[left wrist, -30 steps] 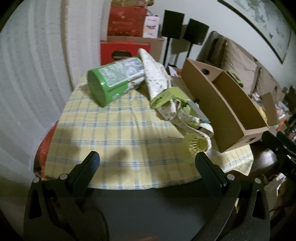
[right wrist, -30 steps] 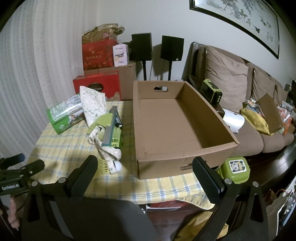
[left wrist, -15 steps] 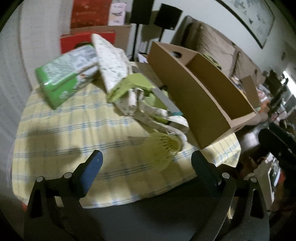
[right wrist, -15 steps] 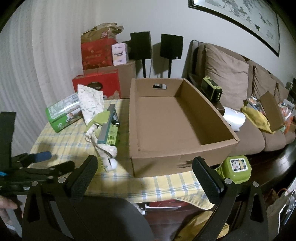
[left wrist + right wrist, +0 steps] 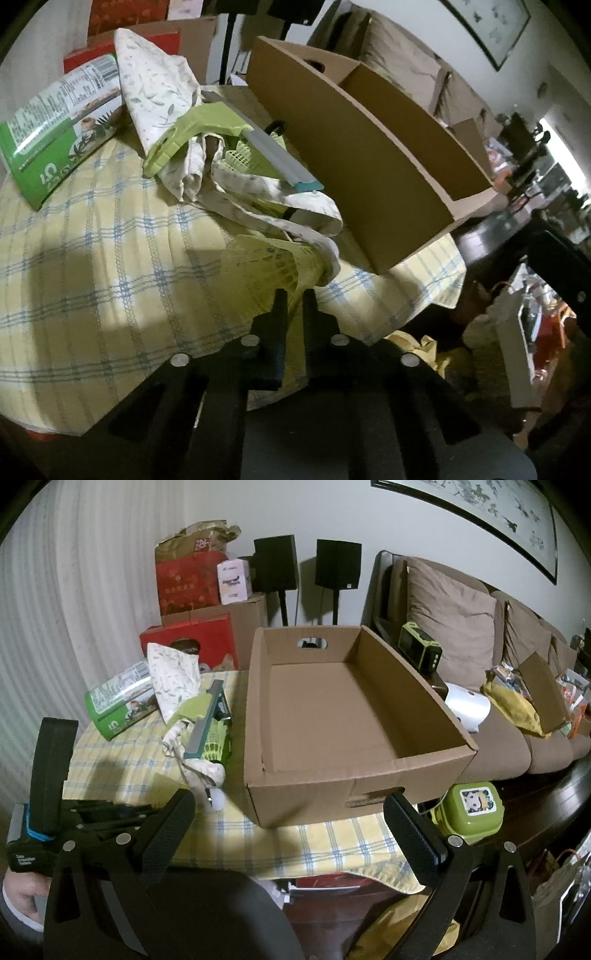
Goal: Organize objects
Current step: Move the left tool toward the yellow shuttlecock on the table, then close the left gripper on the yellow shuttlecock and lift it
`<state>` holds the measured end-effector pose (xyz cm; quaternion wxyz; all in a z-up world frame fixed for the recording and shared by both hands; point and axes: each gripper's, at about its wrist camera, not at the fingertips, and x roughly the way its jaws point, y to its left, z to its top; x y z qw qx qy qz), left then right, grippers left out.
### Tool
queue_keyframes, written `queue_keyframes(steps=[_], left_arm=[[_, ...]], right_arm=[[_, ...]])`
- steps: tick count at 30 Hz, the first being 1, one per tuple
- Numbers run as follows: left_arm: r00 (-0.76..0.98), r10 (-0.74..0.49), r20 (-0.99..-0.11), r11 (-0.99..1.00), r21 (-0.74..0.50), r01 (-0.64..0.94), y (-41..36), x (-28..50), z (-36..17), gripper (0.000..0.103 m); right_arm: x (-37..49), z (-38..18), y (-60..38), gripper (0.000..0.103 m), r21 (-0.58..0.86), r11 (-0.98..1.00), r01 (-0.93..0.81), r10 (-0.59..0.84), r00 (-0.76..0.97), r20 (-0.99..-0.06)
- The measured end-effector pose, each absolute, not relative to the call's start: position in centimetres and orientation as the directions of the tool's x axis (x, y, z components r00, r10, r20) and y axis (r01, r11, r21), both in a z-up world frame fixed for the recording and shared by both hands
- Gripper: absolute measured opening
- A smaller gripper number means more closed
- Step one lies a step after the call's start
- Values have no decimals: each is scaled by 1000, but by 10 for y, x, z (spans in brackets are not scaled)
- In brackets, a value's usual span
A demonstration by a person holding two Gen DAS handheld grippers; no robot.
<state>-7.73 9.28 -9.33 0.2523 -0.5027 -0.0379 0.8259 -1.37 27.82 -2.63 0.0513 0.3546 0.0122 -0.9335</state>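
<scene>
While the right gripper (image 5: 291,834) just hangs there over the near edge of the table with its jaws spread wide and nothing between them, the left gripper (image 5: 293,299) is down at the yellow shuttlecock (image 5: 266,269). Its jaws have just been closing, and now they're pinched nearly together on the edge of the shuttlecock's mesh skirt.

The shuttlecock lies on its side on the yellow checked tablecloth (image 5: 92,258), touching the loose strap end of a leaf-print cloth bag (image 5: 155,85), just beside the near corner of the cardboard box (image 5: 332,709). The box is open-topped and looks empty from the right wrist view.

The rest of the pile sits behind the shuttlecock: a lime-green squeegee (image 5: 221,129) with a grey blade lies on top of the bag, there's some green mesh thing under it that I can't make out, and a green snack packet (image 5: 55,140) lies at the far left of the table. A brown sofa (image 5: 480,664) stands off to the right, beyond the box.
</scene>
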Motion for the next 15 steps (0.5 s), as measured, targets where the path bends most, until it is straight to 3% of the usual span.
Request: queue_keyframes(steps=[10,15], left_arm=[[-448,462,-765,-877,-321,-358,55,-57,-61,1],[-497,440,-748,-896,-327,-302,30,-51,-51,1]], right_arm=[[-16,-22,276,101,54,-989,136,-137,-735,-664],[-20,-18,274,94,102,-981,165,-191,-725,-661]])
